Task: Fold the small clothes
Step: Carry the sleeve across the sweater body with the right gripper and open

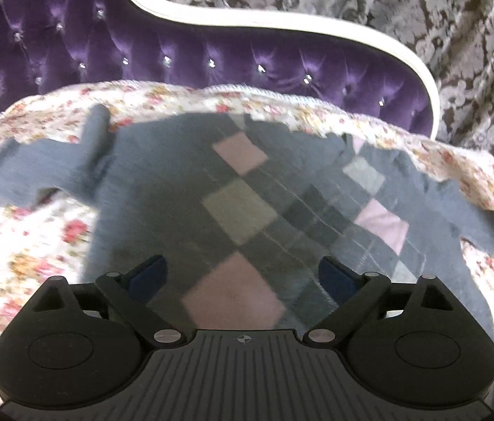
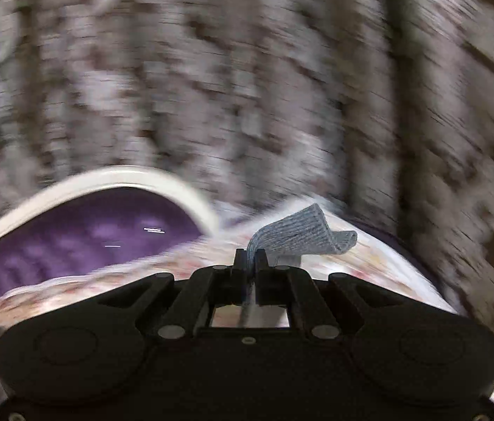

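Your left gripper [image 1: 243, 273] hangs above the sweater [image 1: 211, 203] with its jaws spread wide and nothing between them; the blue pads [image 1: 148, 275] sit clear of the knit. Directly beneath it lies the grey garment's argyle front, with pink, olive and pale diamonds running diagonally. The sweater is spread on the floral bedspread [image 1: 36, 238], one sleeve [image 1: 29, 172] extending to the left, the other sleeve [image 1: 485, 224] trailing toward the right edge of the left wrist view. Behind the bedspread stands the purple tufted headboard [image 1: 211, 59] with its white curved frame [image 1: 282, 35], and beyond that a patterned grey curtain [image 1: 439, 17].

Your right gripper [image 2: 251, 259] is clamped on a ribbed blue-grey sweater cuff [image 2: 299, 235], which rises from between the closed fingers and curls over to the right. The floral bedspread [image 2: 369, 256] lies under it. The right wrist view is heavily motion-blurred; the headboard [image 2: 89, 238] and curtain [image 2: 247, 70] show only as smears.
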`<action>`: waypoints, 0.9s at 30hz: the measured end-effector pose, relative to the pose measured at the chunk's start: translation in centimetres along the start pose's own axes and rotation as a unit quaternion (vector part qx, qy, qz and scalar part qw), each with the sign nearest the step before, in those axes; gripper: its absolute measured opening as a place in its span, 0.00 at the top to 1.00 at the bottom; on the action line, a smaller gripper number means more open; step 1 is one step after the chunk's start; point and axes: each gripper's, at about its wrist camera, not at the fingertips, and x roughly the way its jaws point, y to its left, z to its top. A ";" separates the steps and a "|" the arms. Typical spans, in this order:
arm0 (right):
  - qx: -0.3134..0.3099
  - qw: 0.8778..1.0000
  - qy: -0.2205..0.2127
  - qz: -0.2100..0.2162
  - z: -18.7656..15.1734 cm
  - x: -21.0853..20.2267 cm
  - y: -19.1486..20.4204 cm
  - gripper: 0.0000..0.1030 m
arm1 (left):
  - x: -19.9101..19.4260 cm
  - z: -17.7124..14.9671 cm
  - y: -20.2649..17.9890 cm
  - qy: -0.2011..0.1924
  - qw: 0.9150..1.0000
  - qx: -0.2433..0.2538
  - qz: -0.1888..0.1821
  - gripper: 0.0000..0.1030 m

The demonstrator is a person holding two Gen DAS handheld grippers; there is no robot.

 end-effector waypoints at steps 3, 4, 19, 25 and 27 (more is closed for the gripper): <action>-0.046 0.997 -0.007 0.066 1.2 -0.4 7.3 0.90 | -0.9 0.3 1.6 -0.002 1.000 -0.005 0.001 0.09; -0.060 0.994 -0.007 0.094 1.2 -0.4 10.1 0.90 | -1.2 0.3 2.2 -0.002 1.000 -0.008 0.003 0.09; -0.185 0.925 0.128 0.306 -14.2 4.8 39.9 0.90 | -2.5 -1.9 10.9 0.023 0.998 -0.044 0.049 0.09; -0.206 0.898 0.174 0.349 -20.0 4.8 41.4 0.82 | -2.3 -1.9 12.1 0.028 0.997 -0.048 0.053 0.09; -0.200 0.894 0.167 0.365 -20.0 3.9 40.5 0.67 | -2.1 -1.6 12.0 0.026 0.997 -0.041 0.054 0.09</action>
